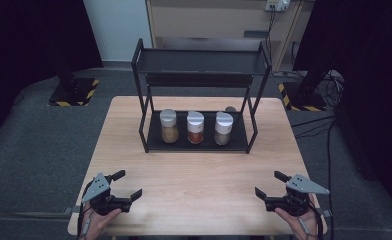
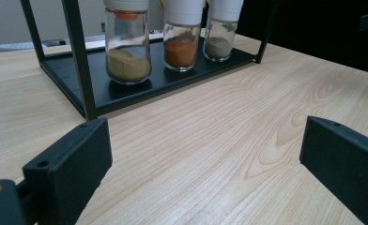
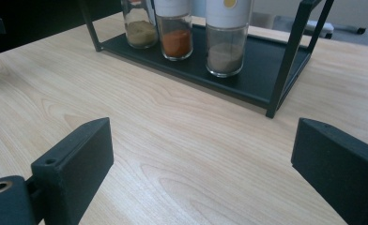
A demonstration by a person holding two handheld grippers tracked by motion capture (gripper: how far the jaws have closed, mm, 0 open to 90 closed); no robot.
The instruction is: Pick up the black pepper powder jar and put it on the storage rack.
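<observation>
standing on rack (image 1: 241,142), three jars (image 1: 195,128): tan, orange, grey powders

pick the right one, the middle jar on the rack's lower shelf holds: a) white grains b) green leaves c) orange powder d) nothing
c: the middle jar on the lower shelf has orange powder, between a tan-filled jar and a grey-filled jar.

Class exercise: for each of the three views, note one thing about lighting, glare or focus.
High view: table evenly lit, surroundings dark, slightly soft overall. Left gripper view: spice jars fairly sharp, near jaws blurred, pale sheen on the wood. Right gripper view: soft glare on the rack shelf, jaws out of focus.
</observation>
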